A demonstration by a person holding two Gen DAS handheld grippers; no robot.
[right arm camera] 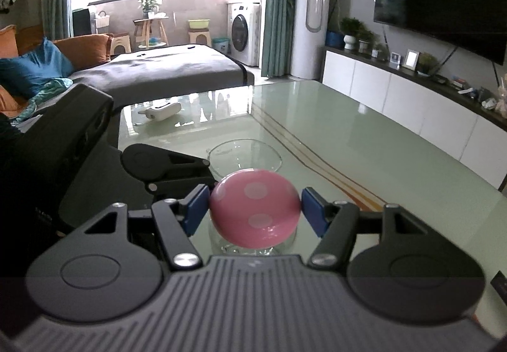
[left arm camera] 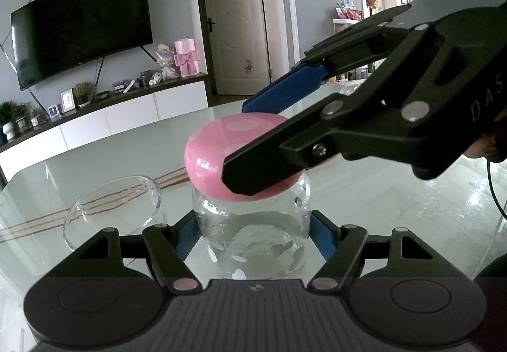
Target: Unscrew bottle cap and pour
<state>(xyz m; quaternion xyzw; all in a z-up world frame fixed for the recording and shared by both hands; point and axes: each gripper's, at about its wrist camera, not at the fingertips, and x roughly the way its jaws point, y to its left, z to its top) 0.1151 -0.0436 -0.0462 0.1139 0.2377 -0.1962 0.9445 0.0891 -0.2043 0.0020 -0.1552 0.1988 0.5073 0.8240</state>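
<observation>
1. Closest to the left wrist camera, the left gripper (left arm camera: 253, 234) clamps its blue pads against both sides of the clear glass bottle (left arm camera: 253, 241), which stands upright on the glossy pale-green counter (left arm camera: 380, 193).
2. Water fills the lower part of the bottle.
3. Reaching in from the right, the right gripper (right arm camera: 255, 209) is closed on the pink cap (right arm camera: 255, 207), a blue pad pressed to each side of it.
4. That dotted pink cap sits atop the bottle's neck.
5. An empty clear glass bowl (left arm camera: 114, 209) rests on the counter just left of the bottle.
6. Farther back on the counter lies a white object (right arm camera: 160, 112).
</observation>
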